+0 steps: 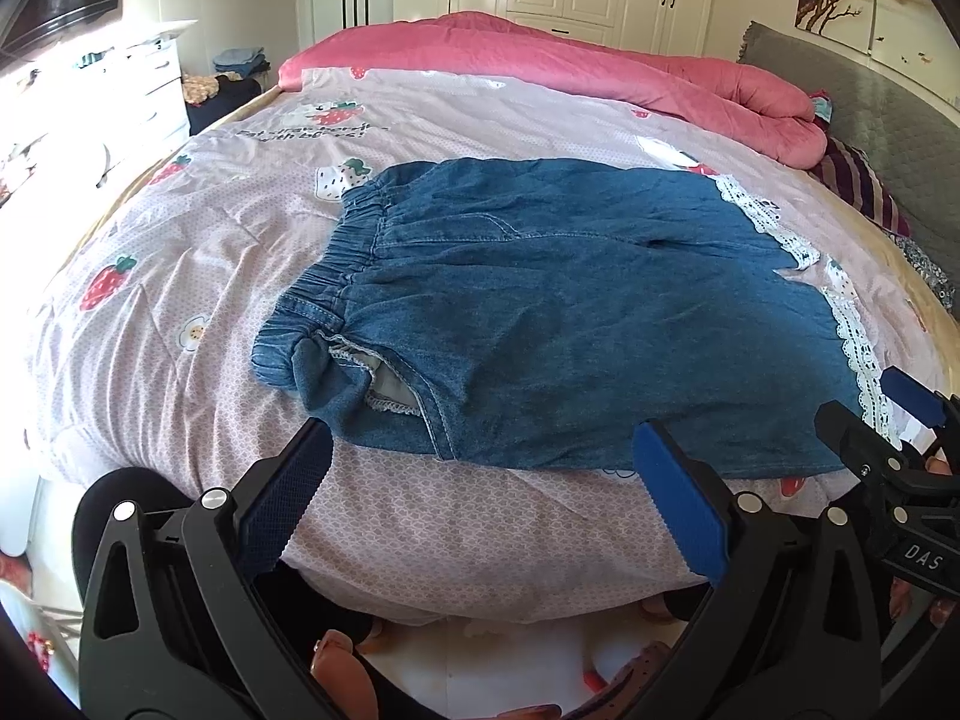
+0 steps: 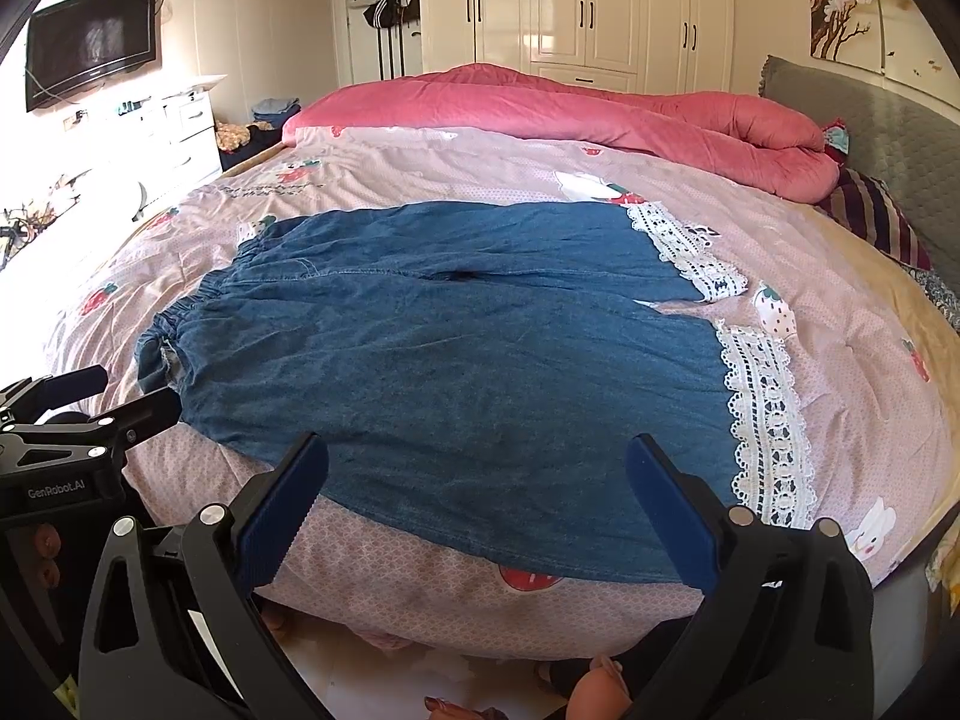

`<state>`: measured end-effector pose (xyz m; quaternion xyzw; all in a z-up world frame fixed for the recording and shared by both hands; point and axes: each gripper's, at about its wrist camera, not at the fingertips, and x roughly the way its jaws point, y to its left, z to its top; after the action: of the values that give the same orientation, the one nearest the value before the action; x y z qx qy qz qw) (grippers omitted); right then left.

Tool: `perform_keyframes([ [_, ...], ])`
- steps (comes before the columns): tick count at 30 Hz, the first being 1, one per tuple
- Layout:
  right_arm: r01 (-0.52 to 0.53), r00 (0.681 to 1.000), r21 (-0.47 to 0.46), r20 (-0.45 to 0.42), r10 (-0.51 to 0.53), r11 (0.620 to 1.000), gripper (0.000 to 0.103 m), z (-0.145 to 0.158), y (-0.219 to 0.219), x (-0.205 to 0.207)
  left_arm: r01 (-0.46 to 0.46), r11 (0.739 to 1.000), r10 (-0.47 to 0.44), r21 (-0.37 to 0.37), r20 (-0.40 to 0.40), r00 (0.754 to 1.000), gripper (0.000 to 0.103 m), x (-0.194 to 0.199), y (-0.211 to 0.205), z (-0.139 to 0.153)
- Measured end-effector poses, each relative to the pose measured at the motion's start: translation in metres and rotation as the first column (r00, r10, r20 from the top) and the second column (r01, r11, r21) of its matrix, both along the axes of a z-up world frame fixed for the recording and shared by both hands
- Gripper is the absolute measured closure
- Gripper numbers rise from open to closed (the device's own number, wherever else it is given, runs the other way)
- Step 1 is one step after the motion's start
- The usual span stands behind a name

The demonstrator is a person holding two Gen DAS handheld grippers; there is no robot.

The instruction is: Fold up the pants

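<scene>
Denim pants lie spread flat on the bed, ready for folding; left tool and right tool hover spread wide, empty.

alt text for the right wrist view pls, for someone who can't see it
Denim pants with white lace hems lie flat and unfolded on a pink strawberry-print bedsheet. The open right gripper hovers at their near edge, holding nothing; the left gripper shows at far left.

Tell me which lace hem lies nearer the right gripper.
The near leg's lace hem, beside the right gripper. The far hem lies past the gap, toward the pink quilt.
</scene>
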<state>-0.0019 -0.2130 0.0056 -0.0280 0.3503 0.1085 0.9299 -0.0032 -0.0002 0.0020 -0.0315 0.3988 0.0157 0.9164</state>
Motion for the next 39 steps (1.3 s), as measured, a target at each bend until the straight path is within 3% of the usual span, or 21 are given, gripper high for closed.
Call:
perform_keyframes([
  [28,0.002,1.000,-0.005,-0.006,-0.002,1.000,0.004,-0.003,-0.001,0.003,0.013,1.000,-0.013,-0.003,0.003,1.000,0.008,0.000,-0.004,0.000],
  [39,-0.029,0.999,0.025,-0.039,0.030,0.999,0.004,-0.004,-0.003,0.035,0.025,0.999,-0.026,-0.038,-0.027,0.999,0.008,0.022,0.010,-0.006],
])
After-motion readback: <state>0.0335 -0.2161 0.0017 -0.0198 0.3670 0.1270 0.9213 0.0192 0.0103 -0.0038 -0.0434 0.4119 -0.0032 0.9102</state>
